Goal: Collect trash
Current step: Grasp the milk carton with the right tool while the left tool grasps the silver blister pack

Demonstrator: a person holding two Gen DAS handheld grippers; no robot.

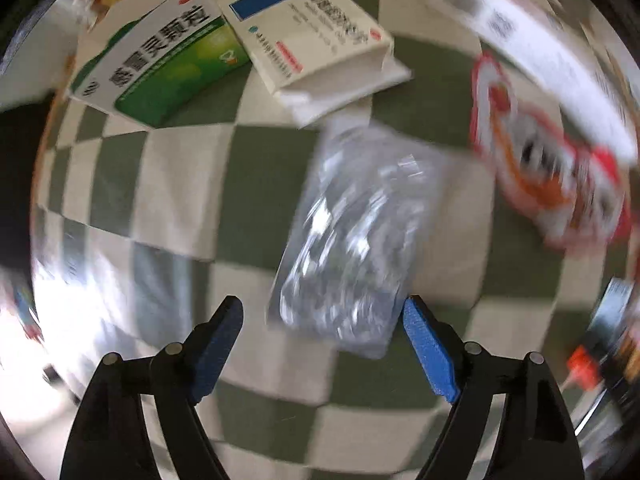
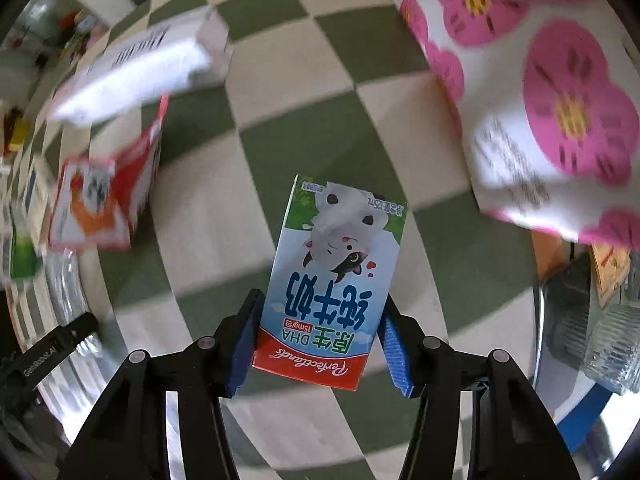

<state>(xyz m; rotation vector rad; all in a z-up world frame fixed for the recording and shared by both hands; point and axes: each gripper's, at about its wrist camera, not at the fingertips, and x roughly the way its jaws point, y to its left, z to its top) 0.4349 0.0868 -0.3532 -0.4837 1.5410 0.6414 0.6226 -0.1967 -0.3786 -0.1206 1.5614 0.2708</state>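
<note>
Tongs on your right [image 2: 318,332] are clamped on a small milk carton [image 2: 332,276], blue pads pressed to both of its long sides, with the carton lifted clear above the green-and-cream checked cloth [image 2: 288,80] that covers the desk. You look to be mid-carry with this piece, so the next move calls for a steady path to wherever the trash goes; no bin can be made out for certain here, though a shiny metal rim [image 2: 68,300] curves along the lower left of the right wrist view. The carton is a glossy printed cardboard box, firm-edged and flat-faced, so it should hold without crushing if you keep the squeeze even.

Your left tongs [image 1: 322,316] stand wide apart and hold nothing. Between and just ahead of their tips lies a crinkled clear plastic bag [image 1: 352,236], limp and shiny, flat on the cloth; it is likely your next pick, and thin film like that will want a low, pinching close. Beyond it sit a green-and-white medicine box [image 1: 160,64], a white box with a blue panel [image 1: 304,32] and a red-and-white packet [image 1: 552,168], blurred
</note>
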